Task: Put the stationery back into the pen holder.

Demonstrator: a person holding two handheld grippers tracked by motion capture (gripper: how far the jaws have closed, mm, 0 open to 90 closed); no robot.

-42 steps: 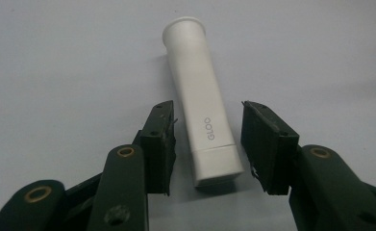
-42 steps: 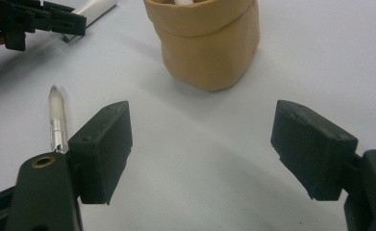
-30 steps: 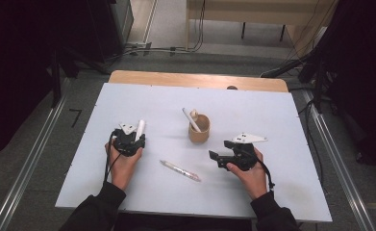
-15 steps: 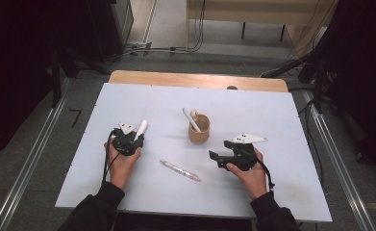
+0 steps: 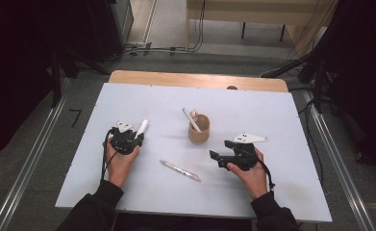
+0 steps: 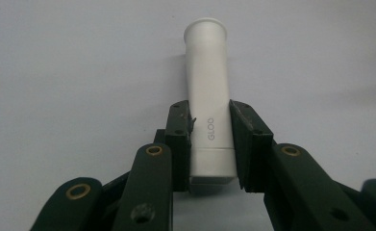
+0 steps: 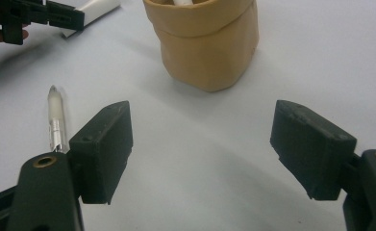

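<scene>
On the left, my left gripper (image 5: 136,134) has its jaws closed on the white tube (image 5: 142,128). They have just been closing, and in the left gripper view the tube (image 6: 209,96) sits between both pads (image 6: 181,144), which press its sides near the lower end. The tube lies flat on the table (image 5: 282,110), and its flared end points away from the gripper. It carries the lettering "GLOO" on its side. In the high view the tube is at the left part of the table, well apart from the cup (image 5: 199,129), and my left hand (image 5: 120,161) rests on the table behind the gripper.

Toward the middle, a pen (image 5: 180,171) lies flat on the table, near the front edge, between the two hands. Behind it stands the tan cup, upright, with a white stick (image 5: 190,118) leaning out of it toward the left.

On the right, my right gripper (image 5: 216,158) has its jaws wide apart and holds nothing. In the right gripper view the bare table shows between the pads (image 7: 104,149). The cup (image 7: 207,43) stands ahead of them, apart from both, and the pen (image 7: 56,120) lies just beside the left jaw. My right hand (image 5: 248,168) rests low over the table.
</scene>
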